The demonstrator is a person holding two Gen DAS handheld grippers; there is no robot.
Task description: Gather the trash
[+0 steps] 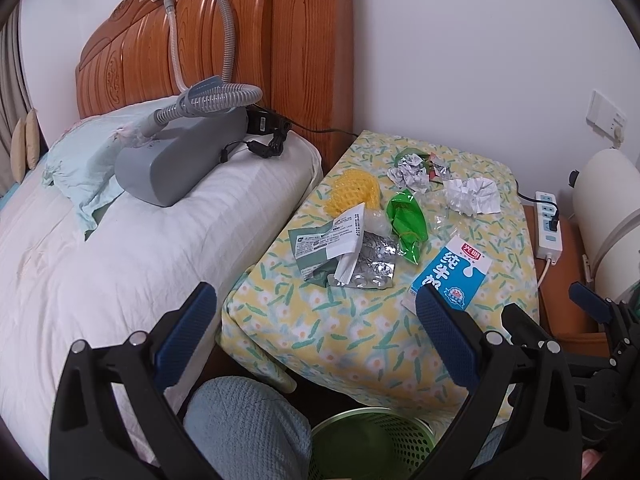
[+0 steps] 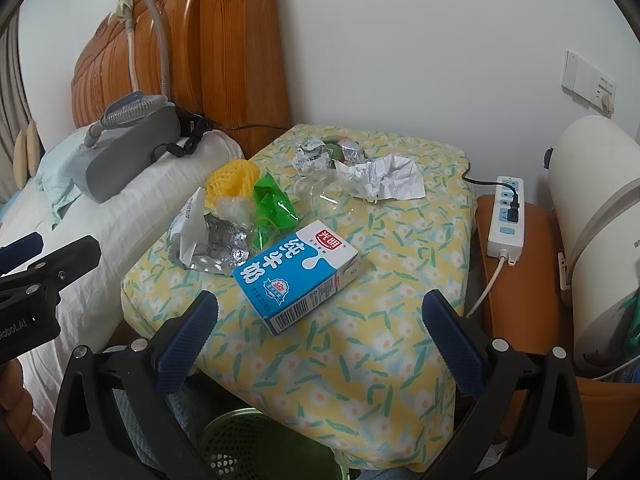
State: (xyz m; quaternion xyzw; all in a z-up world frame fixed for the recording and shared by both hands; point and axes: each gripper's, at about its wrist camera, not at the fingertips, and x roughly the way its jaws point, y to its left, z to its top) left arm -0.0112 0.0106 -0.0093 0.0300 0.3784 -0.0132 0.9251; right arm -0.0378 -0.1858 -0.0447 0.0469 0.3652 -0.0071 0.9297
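Trash lies on a table under a yellow flowered cloth (image 1: 360, 320) (image 2: 360, 360): a blue milk carton (image 1: 456, 272) (image 2: 292, 272), a green wrapper (image 1: 406, 220) (image 2: 272, 208), a yellow foam net (image 1: 352, 190) (image 2: 232, 182), pill blister packs (image 1: 372, 268) (image 2: 216, 244), a torn paper packet (image 1: 332, 240), crumpled foil (image 1: 408, 172) (image 2: 310, 156) and crumpled white paper (image 1: 474, 196) (image 2: 384, 180). A green mesh bin (image 1: 376, 444) (image 2: 260, 444) stands below the table's near edge. My left gripper (image 1: 316, 320) is open and empty above the near edge. My right gripper (image 2: 320, 320) is open and empty, just short of the carton.
A bed with a white pillow (image 1: 160, 240) and a grey machine with hose (image 1: 176, 160) (image 2: 128, 152) is on the left. A white power strip (image 1: 550, 224) (image 2: 506, 216) lies on an orange stand at the right, beside a white appliance (image 2: 600, 240). A wooden headboard (image 1: 200, 40) stands behind.
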